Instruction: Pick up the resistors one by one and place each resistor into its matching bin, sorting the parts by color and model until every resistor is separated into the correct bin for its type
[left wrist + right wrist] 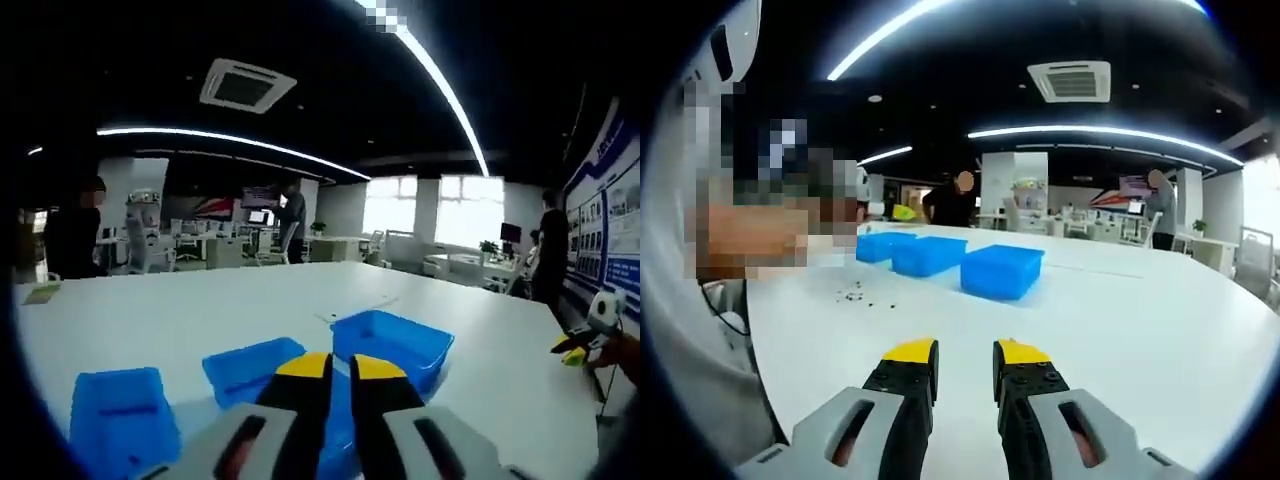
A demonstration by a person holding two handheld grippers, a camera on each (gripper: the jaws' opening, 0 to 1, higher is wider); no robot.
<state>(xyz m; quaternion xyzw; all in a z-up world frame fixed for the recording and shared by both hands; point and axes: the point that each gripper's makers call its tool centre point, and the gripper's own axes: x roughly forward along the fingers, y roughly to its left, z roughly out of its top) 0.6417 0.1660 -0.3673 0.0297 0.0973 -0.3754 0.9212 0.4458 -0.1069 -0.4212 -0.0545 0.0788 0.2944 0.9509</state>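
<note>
Three blue bins stand in a row on the white table: left bin, middle bin, right bin. My left gripper hovers just above and before them, its yellow-tipped jaws almost together with nothing between. In the right gripper view the same bins lie farther off, and several tiny dark resistors are scattered on the table to their left. My right gripper is low over the bare table, short of the resistors, jaws a little apart and empty. It also shows at the edge of the left gripper view.
A person's grey sleeve borders the table on the left of the right gripper view. Other people stand among desks and chairs beyond the table. A wall of posters runs along the right.
</note>
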